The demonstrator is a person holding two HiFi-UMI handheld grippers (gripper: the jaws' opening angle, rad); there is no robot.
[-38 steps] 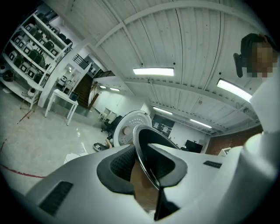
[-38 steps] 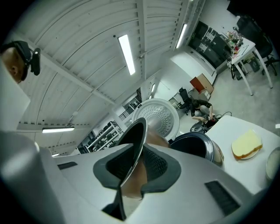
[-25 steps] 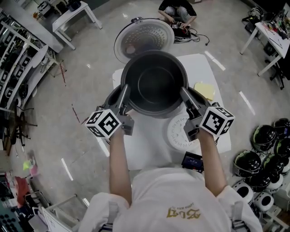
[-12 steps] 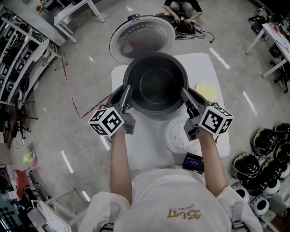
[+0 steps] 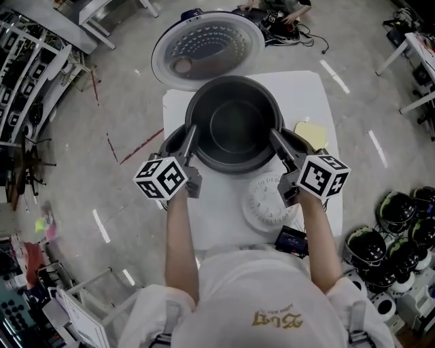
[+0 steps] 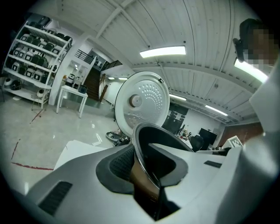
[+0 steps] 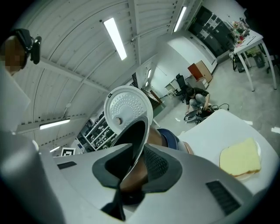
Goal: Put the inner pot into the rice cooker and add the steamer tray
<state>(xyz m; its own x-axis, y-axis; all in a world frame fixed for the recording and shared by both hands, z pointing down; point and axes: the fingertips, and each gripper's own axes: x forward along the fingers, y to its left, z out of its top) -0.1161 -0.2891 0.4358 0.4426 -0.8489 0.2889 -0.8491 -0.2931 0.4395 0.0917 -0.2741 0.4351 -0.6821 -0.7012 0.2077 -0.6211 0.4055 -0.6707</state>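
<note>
The dark inner pot [image 5: 233, 122] hangs level over the middle of the white table [image 5: 309, 92], and the cooker's body is hidden under it in the head view. My left gripper [image 5: 189, 133] grips the pot's left rim [image 6: 146, 144], my right gripper [image 5: 275, 136] its right rim [image 7: 135, 144]. Both pairs of jaws have just been opening a little, with the thin wall still between the pads. The cooker's blue body [image 7: 168, 139] shows just behind the pot. Its round lid [image 5: 207, 51] stands open at the back. The white perforated steamer tray [image 5: 270, 200] lies flat on the table near my right gripper.
A yellow cloth [image 5: 309, 134] lies on the table's right side, and a small black device [image 5: 292, 239] sits at the front edge. Several helmets [image 5: 401, 224] are piled on the floor at the right. A person [image 5: 285, 8] sits on the floor behind the lid. Shelving [image 5: 27, 88] lines the left.
Both grippers have come down together with the pot between them. The open lid now shows larger and further up in the head view.
</note>
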